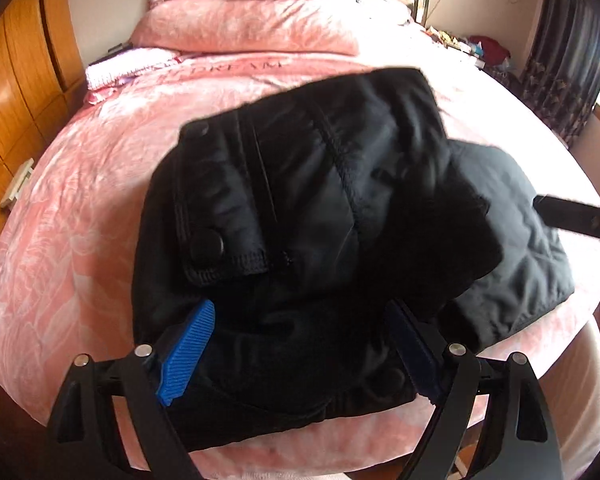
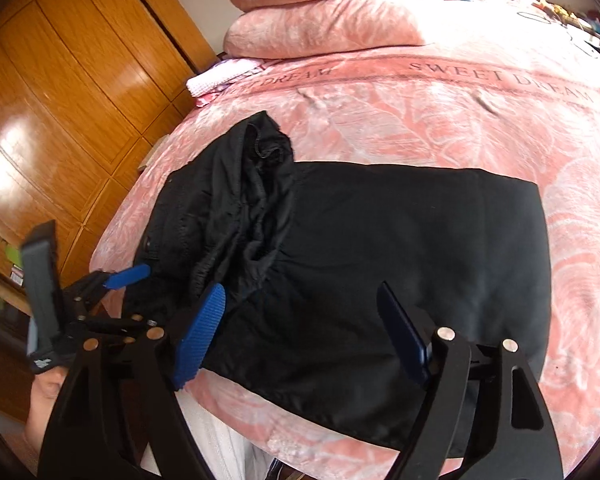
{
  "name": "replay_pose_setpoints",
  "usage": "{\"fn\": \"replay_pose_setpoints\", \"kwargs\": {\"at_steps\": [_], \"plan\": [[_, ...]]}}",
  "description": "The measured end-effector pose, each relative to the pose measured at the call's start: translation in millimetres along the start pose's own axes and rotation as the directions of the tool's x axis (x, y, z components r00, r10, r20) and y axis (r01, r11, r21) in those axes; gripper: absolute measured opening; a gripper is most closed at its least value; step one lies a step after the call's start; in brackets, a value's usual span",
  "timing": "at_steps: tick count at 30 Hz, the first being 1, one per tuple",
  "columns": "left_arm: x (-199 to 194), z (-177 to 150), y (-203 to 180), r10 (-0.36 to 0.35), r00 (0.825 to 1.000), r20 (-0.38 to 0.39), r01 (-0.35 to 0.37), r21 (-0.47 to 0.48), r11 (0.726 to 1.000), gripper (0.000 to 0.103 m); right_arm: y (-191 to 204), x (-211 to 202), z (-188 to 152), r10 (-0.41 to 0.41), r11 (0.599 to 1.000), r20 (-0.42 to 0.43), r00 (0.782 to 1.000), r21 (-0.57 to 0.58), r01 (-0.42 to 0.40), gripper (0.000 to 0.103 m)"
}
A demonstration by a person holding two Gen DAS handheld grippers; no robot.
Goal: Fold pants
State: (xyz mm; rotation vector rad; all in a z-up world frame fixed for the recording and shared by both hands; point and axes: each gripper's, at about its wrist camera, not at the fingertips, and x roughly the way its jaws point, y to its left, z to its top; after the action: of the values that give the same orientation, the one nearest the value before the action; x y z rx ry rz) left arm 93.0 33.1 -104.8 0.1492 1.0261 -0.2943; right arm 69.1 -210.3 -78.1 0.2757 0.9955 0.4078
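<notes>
Black pants [image 2: 380,240] lie folded on the pink bedspread [image 2: 460,120], waistband end bunched. Left gripper [image 1: 296,344] and right gripper [image 2: 304,332] both stand apart, holding nothing. Judged next: regrip and flatten the bunched end.

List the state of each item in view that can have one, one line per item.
Black pants: folded on the bed, waistband end bunched on top, held by neither gripper.
Left hand-held gripper: open, over the pants.
Right hand-held gripper: open, over the pants' near edge.
Pink pillows: stacked at the head of the bed.
Wooden wardrobe: doors shut.
</notes>
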Motion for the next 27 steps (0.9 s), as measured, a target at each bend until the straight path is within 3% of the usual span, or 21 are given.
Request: {"fn": "replay_pose_setpoints", "kwargs": {"at_steps": [4,9,12,14,17,23,27], "plan": [[3.5,-6.5,-9.8,0.007,1.000,0.017,-0.007,0.028,1.000,0.092,22.3,17.3,7.1,0.029,0.999,-0.030,0.999,-0.030,-0.029,0.088],[-15.1,-4.7,1.3,-0.053,0.997,0.048,0.057,-0.076,0.995,0.092,32.5,40.1,9.9,0.050,0.998,-0.075,0.996,-0.032,-0.053,0.087],[-25.2,-8.5,13.4,-0.047,0.997,0.069,0.055,-0.122,0.991,0.092,32.7,52.5,8.1,0.077,0.997,-0.106,0.991,-0.013,-0.078,0.071],[-29.7,-12.6,20.7,-0.023,0.996,0.081,0.035,-0.151,0.988,0.092,30.6,62.3,6.0,0.094,0.996,-0.128,0.987,0.011,-0.093,0.053],[-28.9,-15.5,30.2,-0.008,0.996,0.090,0.027,-0.211,0.977,0.093,27.7,70.5,4.4,0.088,0.996,-0.129,0.988,0.025,-0.085,0.042],[-11.7,-18.4,51.8,-0.029,0.998,0.053,0.044,-0.317,0.948,0.093,31.6,62.9,1.5,0.073,0.997,-0.098,0.993,-0.023,-0.075,0.030],[-16.8,-19.0,62.7,-0.033,0.996,0.087,0.061,-0.353,0.934,0.093,40.2,43.6,4.0,0.107,0.992,-0.035,0.994,-0.058,-0.109,0.027]]}}
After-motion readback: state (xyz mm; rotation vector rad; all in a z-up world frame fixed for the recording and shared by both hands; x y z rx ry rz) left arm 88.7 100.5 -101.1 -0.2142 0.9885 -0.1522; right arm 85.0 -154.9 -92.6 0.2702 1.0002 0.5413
